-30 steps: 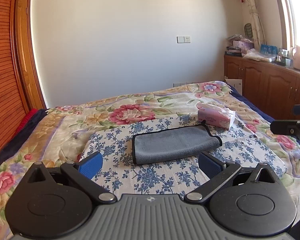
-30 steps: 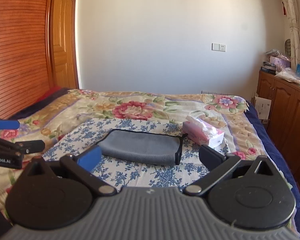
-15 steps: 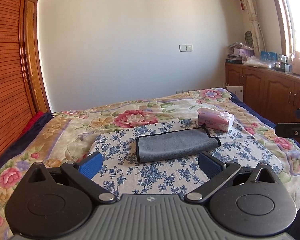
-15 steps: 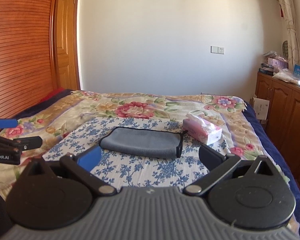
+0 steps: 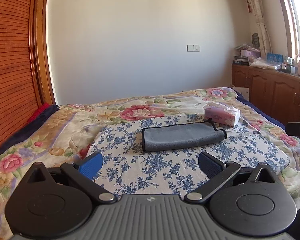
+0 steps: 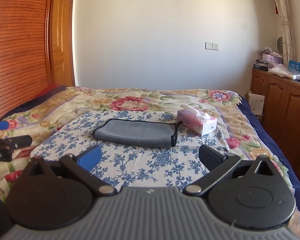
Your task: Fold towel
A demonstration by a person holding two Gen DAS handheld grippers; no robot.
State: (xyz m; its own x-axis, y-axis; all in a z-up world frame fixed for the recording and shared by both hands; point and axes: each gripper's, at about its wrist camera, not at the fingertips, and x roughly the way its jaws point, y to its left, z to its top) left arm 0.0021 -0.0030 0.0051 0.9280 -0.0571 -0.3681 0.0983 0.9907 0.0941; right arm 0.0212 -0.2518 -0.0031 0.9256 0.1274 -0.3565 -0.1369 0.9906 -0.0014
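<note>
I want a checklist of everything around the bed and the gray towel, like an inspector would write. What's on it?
Surface: bed with a floral quilt; a blue-flowered white cloth is spread over it.
Job's things: gray towel with black trim lies folded in a flat oblong on the cloth, untouched.
Clutter: pink tissue pack beside the towel's far right corner; whether they touch is unclear.
Grippers: left tool and right tool both open, empty, short of the towel.
Cables: nothing seen.
Surroundings: white wall with a switch plate, wooden door, wooden cabinets with items on top, curtain.
</note>
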